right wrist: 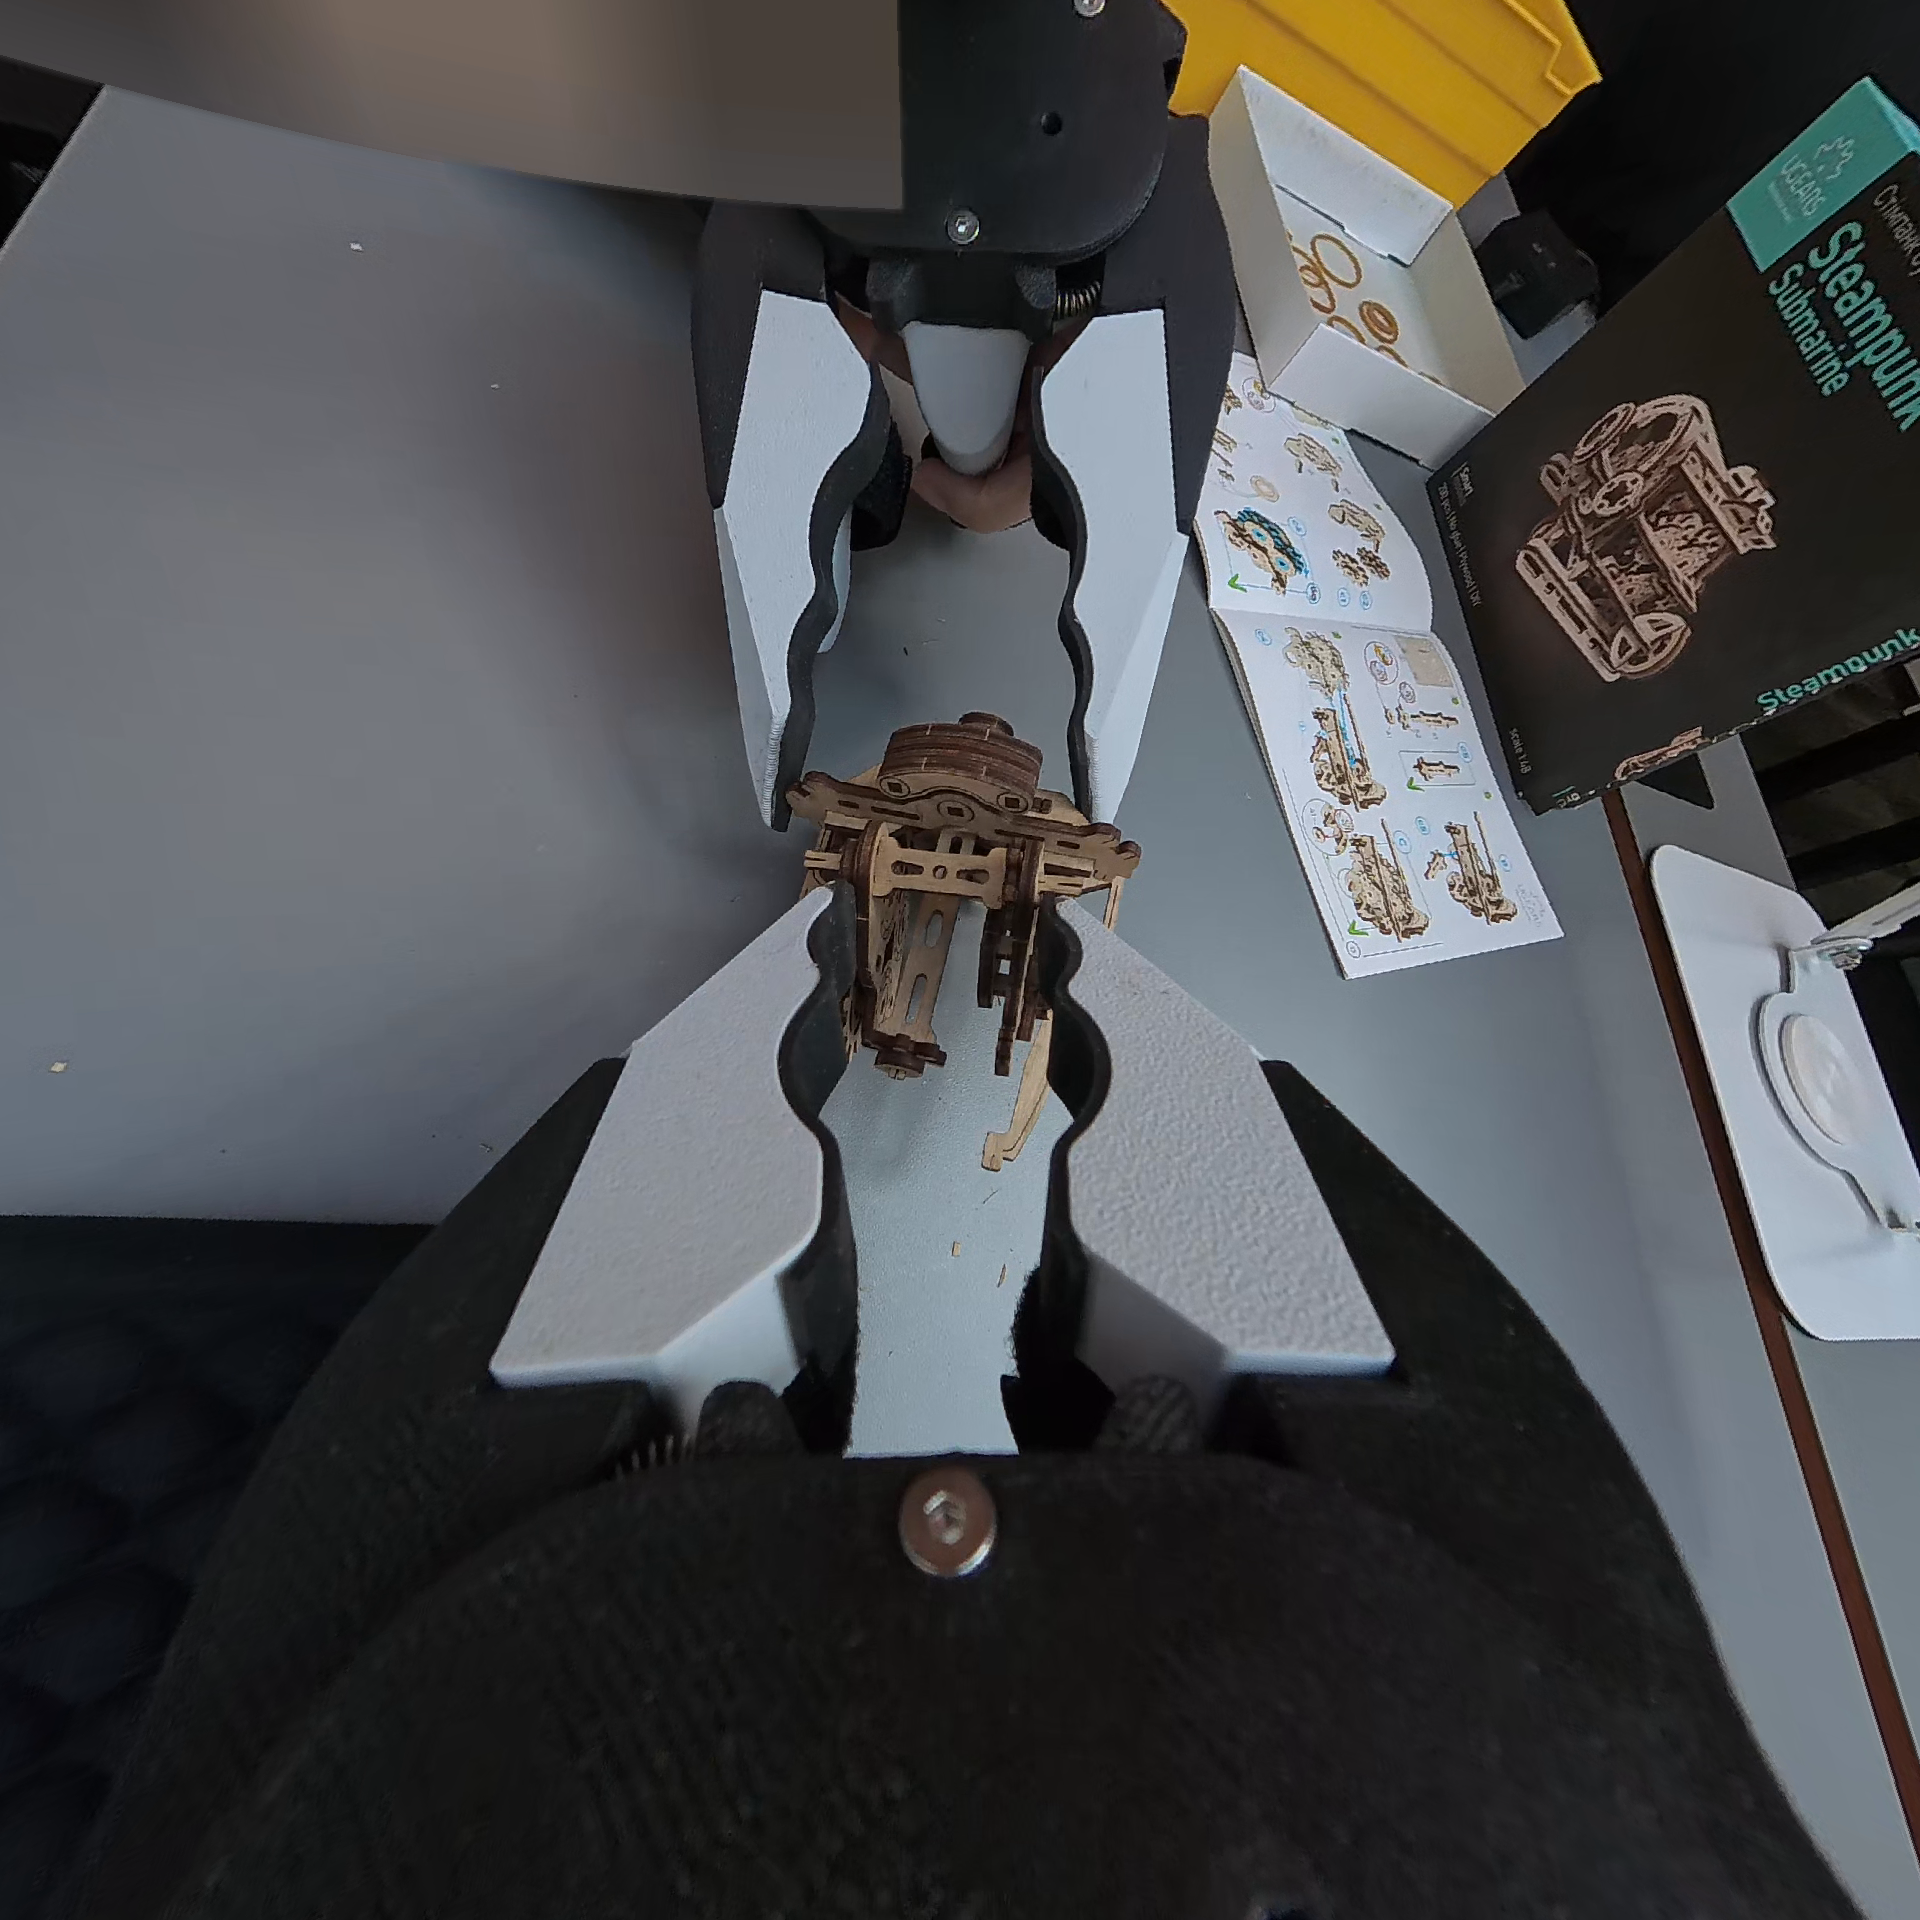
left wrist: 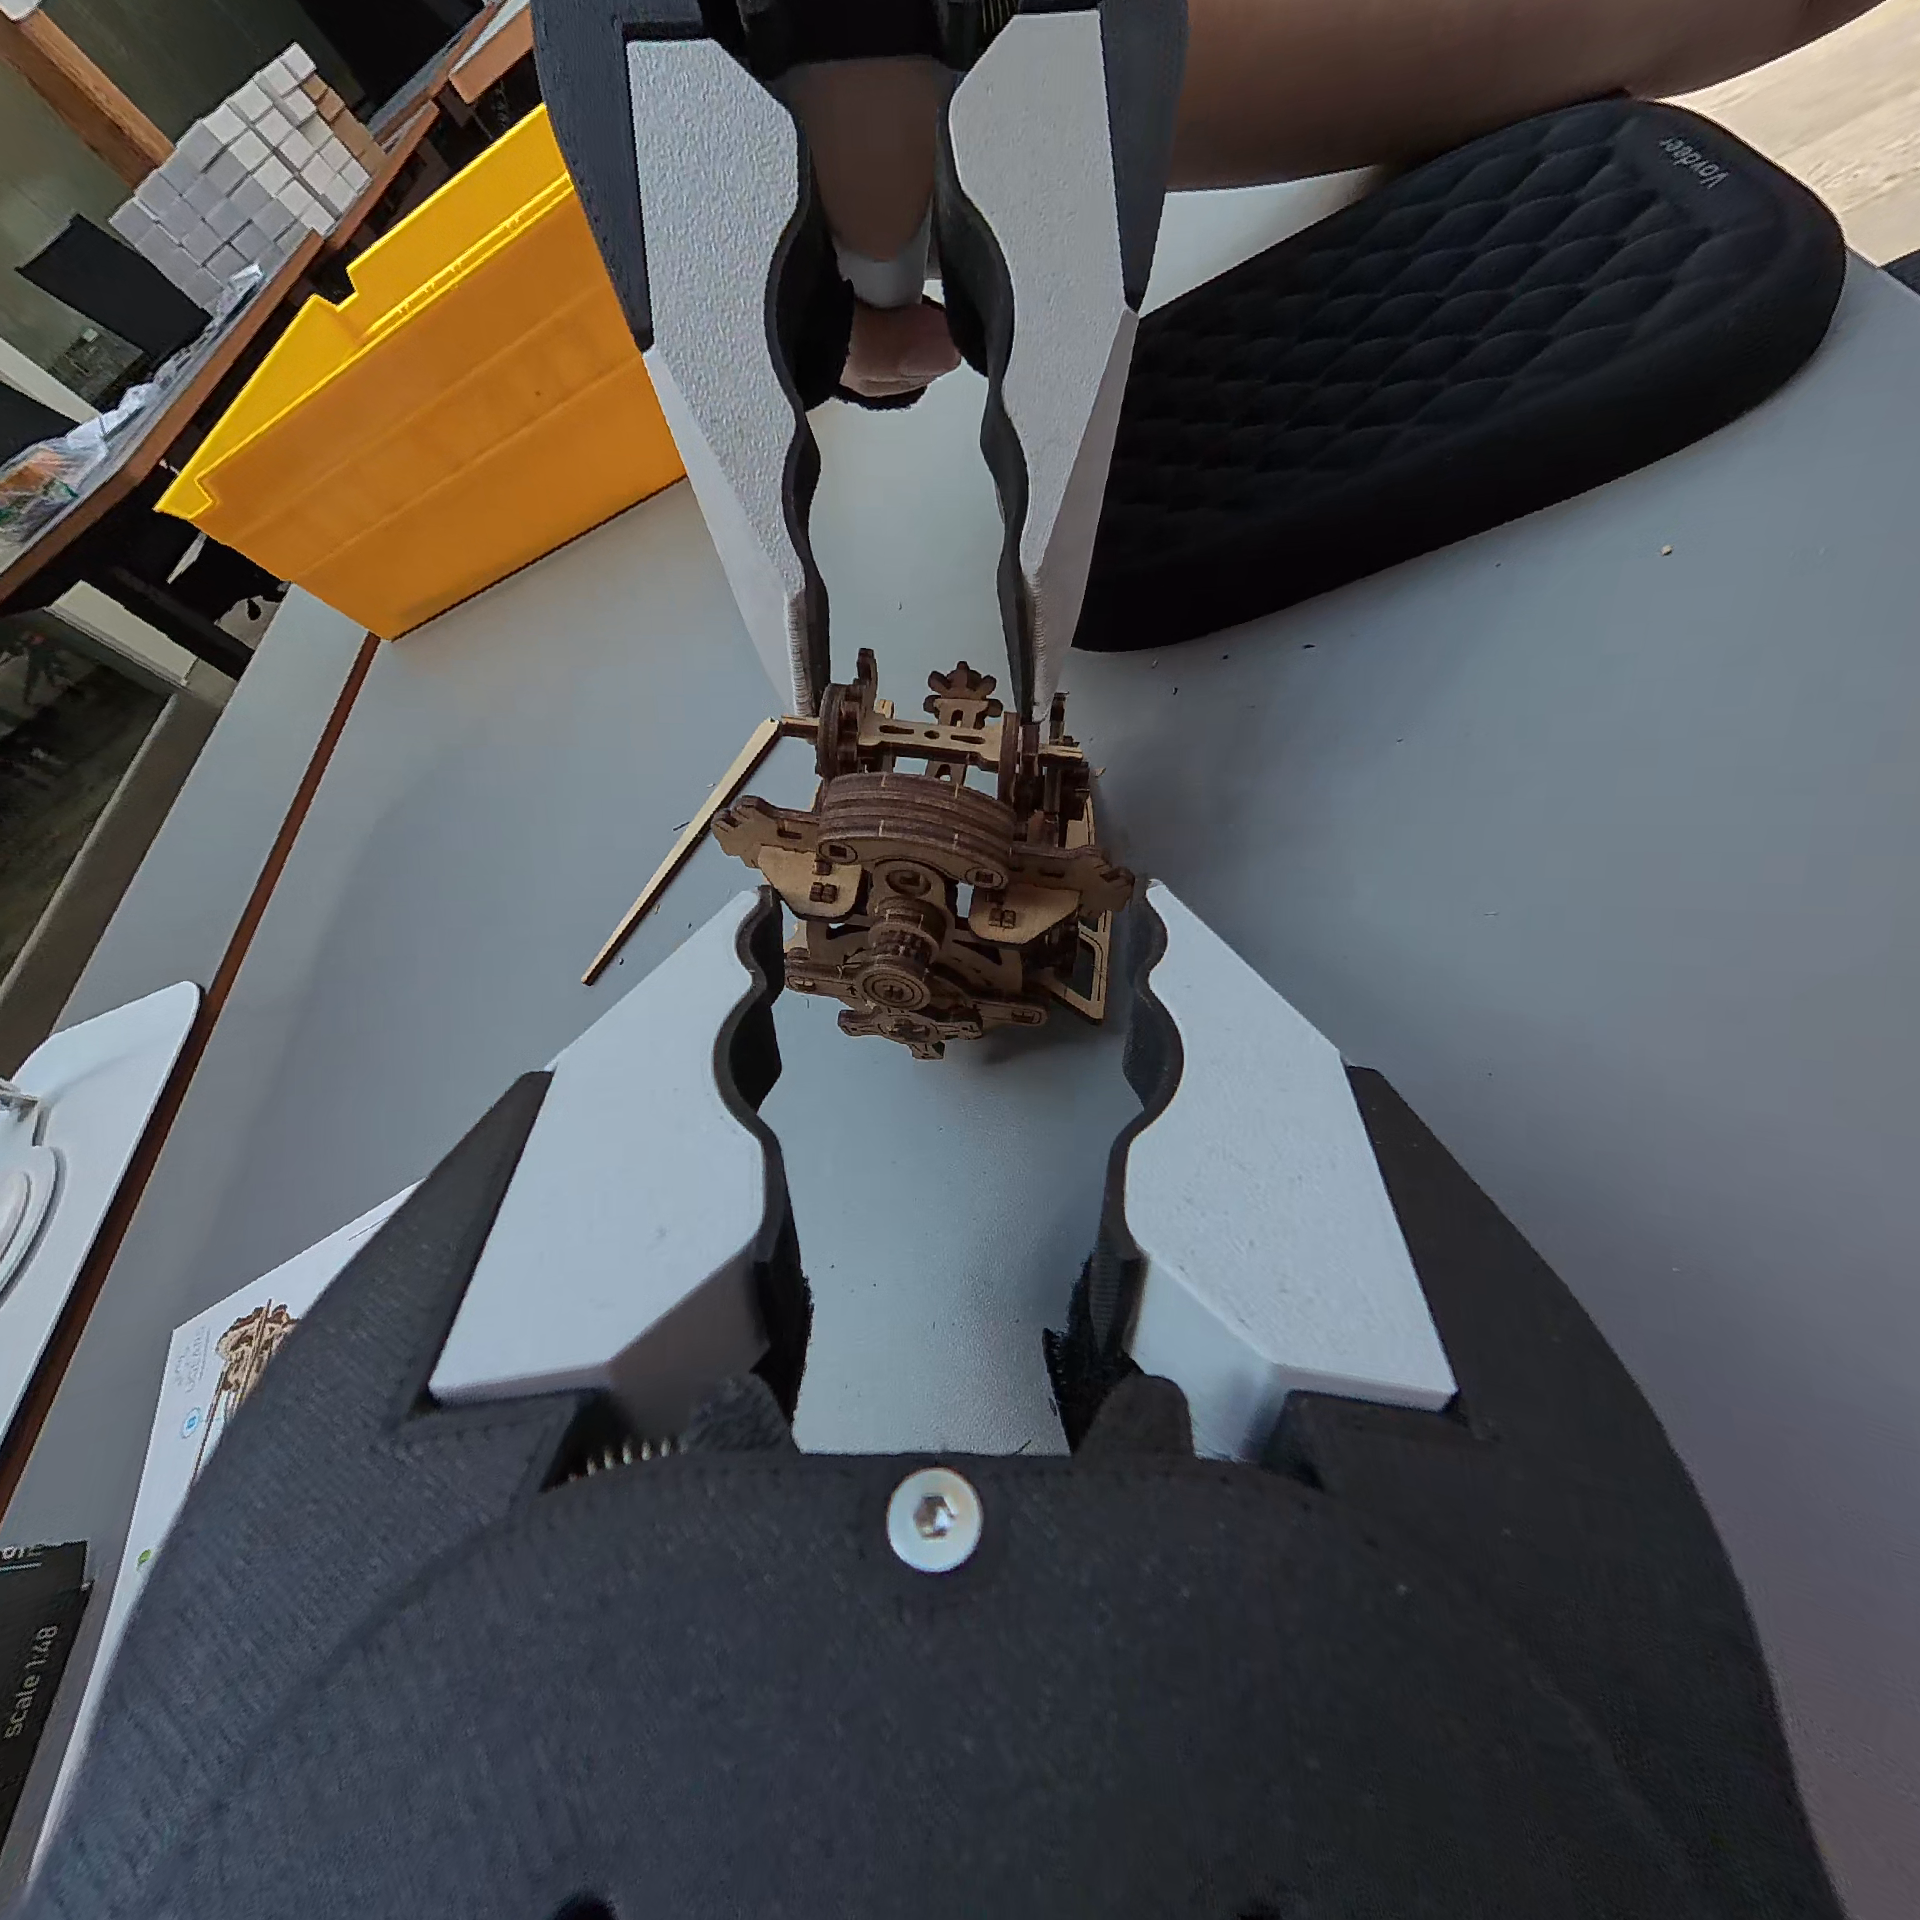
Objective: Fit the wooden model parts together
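Observation:
A small brown wooden model with a layered drum and gears stands on the grey table. My right gripper is shut on the model's cross frame; in the left wrist view it comes in from the far side. My left gripper is open, its fingers on either side of the model's near end. In the right wrist view the left gripper straddles the drum with gaps on both sides. A pale thin wooden strip lies beside the model.
A yellow bin stands at the far left and a black padded cushion at the far right. An open instruction booklet, a dark kit box, a white open box and a white tray lie to the right. Less than 4 cm separates the two grippers' tips.

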